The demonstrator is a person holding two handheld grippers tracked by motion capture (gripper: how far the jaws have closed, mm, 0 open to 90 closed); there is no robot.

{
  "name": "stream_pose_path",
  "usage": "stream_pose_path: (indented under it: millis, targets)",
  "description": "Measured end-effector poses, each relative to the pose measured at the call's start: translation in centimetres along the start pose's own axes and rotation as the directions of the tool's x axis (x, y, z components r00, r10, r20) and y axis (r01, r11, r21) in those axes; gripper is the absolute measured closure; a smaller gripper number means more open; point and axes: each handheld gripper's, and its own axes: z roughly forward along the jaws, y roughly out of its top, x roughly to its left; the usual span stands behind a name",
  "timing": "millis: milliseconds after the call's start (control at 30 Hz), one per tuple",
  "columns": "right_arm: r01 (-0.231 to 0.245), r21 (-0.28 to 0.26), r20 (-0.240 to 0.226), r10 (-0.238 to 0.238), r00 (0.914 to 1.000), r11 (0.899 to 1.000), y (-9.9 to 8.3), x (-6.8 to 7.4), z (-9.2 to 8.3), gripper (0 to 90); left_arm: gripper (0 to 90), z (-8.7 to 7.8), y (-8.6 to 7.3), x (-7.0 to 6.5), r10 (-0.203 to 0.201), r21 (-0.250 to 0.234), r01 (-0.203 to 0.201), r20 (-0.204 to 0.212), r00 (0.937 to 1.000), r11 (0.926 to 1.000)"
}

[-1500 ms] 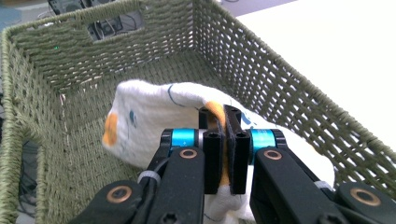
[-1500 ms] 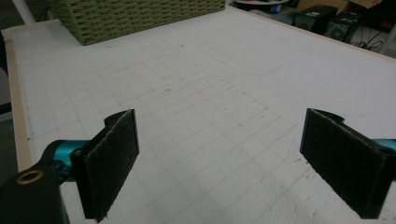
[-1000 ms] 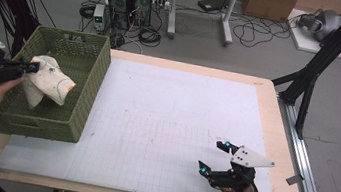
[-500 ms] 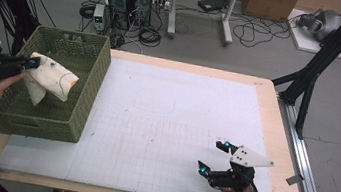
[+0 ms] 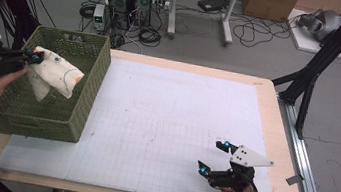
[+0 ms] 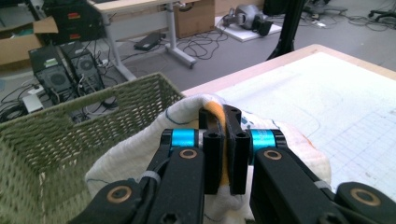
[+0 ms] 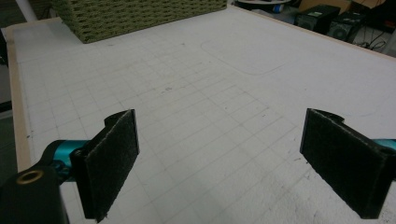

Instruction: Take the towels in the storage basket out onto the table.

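My left gripper [image 5: 32, 58] is clamped on a fold of a cream cloth [image 5: 55, 72], the two black jaws pressed nearly together with the fabric pinched between them; in the left gripper view the same jaws [image 6: 224, 140] bite an orange patch of the cloth [image 6: 299, 149], which bulges out on both sides of them. The cloth hangs from the grip above the inside of the green woven basket [image 5: 62, 116], its loose end drooping down toward the basket's floor and its right edge near the basket's right wall. The basket stands on the left part of the white gridded mat [image 5: 164, 125] that covers the wooden table [image 5: 276, 121]. My right gripper [image 5: 214, 156] rests low over the mat's near right corner, well apart from the basket, its jaws spread wide with nothing between them; in the right gripper view the two felt-faced pads [image 7: 112, 158] frame bare mat [image 7: 215, 116], with the basket [image 7: 140, 16] at the far end.
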Motion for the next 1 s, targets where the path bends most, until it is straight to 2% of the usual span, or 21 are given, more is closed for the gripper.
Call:
stream_pose_path:
  millis: [467,733,1000]
  targets:
    - [0.005,-0.003,0.003,-0.005,1.0000,1.000,0.0,-0.1,-0.1,10.9,87.5,0.7,1.9,-2.3,0.045,-0.022,-0.044,0.061,0.9971,0.9988]
    - [0.003,-0.005,0.004,-0.003,1.0000,1.000,0.0,-0.1,-0.2,10.9,87.5,1.0,2.7,-3.0,0.054,-0.033,-0.052,0.081,0.9952,0.9981]
    - [0.004,-0.004,0.001,-0.004,1.0000,1.000,0.0,-0.1,-0.1,10.9,87.5,1.4,3.5,-4.3,0.084,-0.041,-0.079,0.117,0.9896,0.9960]
